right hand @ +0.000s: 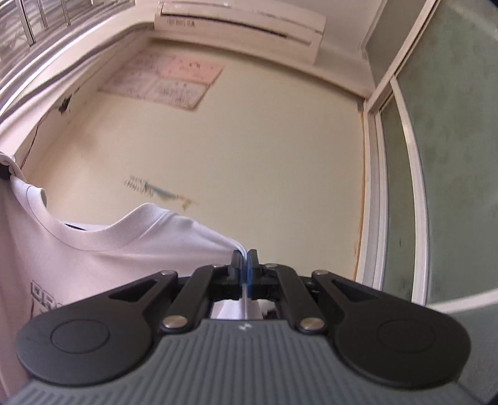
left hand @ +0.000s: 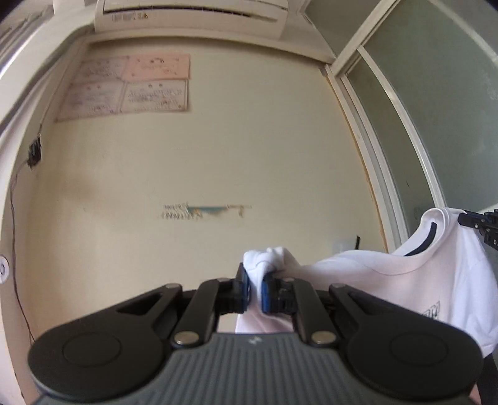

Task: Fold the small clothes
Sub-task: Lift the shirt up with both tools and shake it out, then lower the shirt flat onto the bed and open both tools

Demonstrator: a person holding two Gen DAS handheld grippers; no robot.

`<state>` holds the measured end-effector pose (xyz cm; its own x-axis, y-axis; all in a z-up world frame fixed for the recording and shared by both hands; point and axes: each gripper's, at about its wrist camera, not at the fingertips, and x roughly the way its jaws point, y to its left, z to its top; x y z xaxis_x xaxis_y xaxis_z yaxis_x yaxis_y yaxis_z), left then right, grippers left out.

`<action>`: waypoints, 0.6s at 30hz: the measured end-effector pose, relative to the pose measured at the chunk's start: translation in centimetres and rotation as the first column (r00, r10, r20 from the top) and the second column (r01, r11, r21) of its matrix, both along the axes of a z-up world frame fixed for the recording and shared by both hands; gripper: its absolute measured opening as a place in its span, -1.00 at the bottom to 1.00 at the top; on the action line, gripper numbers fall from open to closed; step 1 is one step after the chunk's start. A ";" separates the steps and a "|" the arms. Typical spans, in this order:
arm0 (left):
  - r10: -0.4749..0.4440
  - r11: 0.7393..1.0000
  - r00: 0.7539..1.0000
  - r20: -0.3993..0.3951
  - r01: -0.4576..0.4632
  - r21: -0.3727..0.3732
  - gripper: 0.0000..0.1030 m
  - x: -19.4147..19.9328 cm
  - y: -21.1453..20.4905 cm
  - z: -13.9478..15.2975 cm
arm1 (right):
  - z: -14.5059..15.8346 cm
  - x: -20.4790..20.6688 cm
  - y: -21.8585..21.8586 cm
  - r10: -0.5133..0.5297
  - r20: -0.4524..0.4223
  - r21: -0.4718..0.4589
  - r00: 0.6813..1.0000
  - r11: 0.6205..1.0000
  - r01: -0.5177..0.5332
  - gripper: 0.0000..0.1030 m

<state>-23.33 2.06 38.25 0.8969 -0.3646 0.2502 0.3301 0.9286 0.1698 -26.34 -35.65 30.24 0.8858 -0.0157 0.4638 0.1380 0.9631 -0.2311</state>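
**A:** Start with the left wrist view. How far along are you?

**B:** Early, by my reading. Your left tongs (left hand: 256,291) are clamped on a bunched corner of the white T-shirt (left hand: 435,280), and the cloth runs off to the right, where your right tongs (left hand: 474,221) pinch the other shoulder. The shirt hangs in the air between the two, in front of the cream wall (left hand: 218,162); no bench shows here. You have picked it up and spread it, but no fold is visible yet, so all the folding looks left to do.

**A:** And how does the shirt look there?

**B:** White, with a ribbed round collar, a dark strip inside the neck, and a grey print low on the chest. The neckline sags between the grips.

**A:** Now the right wrist view.

**B:** Your right tongs (right hand: 245,260) are closed tight on a thin edge of the T-shirt (right hand: 93,264), with fabric showing through behind the pads. The shirt drapes off to the left, up to the left tongs (right hand: 3,170) at the frame's edge. The collar droops in a curve, and the grey lettering shows only in part. An air conditioner (right hand: 242,28) sits high on the wall.
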 end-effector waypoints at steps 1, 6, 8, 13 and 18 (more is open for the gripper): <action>0.014 1.000 1.000 0.019 -0.014 0.005 -0.85 -0.4 0.0 0.9 | 1.3 -0.3 0.0 0.011 0.021 -0.001 1.000 1.000 -0.011 -0.91; 0.108 0.992 0.994 0.013 -0.108 0.063 -0.85 1.1 -1.0 1.0 | 5.0 0.3 -0.2 0.031 0.052 -0.008 0.998 1.000 -0.030 -0.91; 0.132 0.988 0.990 -0.046 -0.128 0.082 -0.85 3.4 -1.0 -0.1 | 4.8 1.8 0.0 0.044 0.019 -0.008 0.999 0.999 -0.044 -0.91; 0.190 0.980 0.956 -0.226 -0.172 0.095 -0.85 10.8 -1.2 -4.9 | 2.1 7.5 1.5 0.064 -0.130 0.003 0.989 0.998 -0.064 -0.91; 0.283 0.959 0.879 -0.384 -0.256 0.120 -0.83 20.9 -2.8 -9.2 | -1.2 17.1 3.4 0.040 -0.303 0.034 0.952 0.999 -0.031 -0.90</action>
<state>-2.45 -0.70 29.01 0.9825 -0.0978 -0.1586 0.1204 0.9828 0.1399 -9.25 -32.30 28.99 0.9850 0.0088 0.1725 0.0314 0.9729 -0.2292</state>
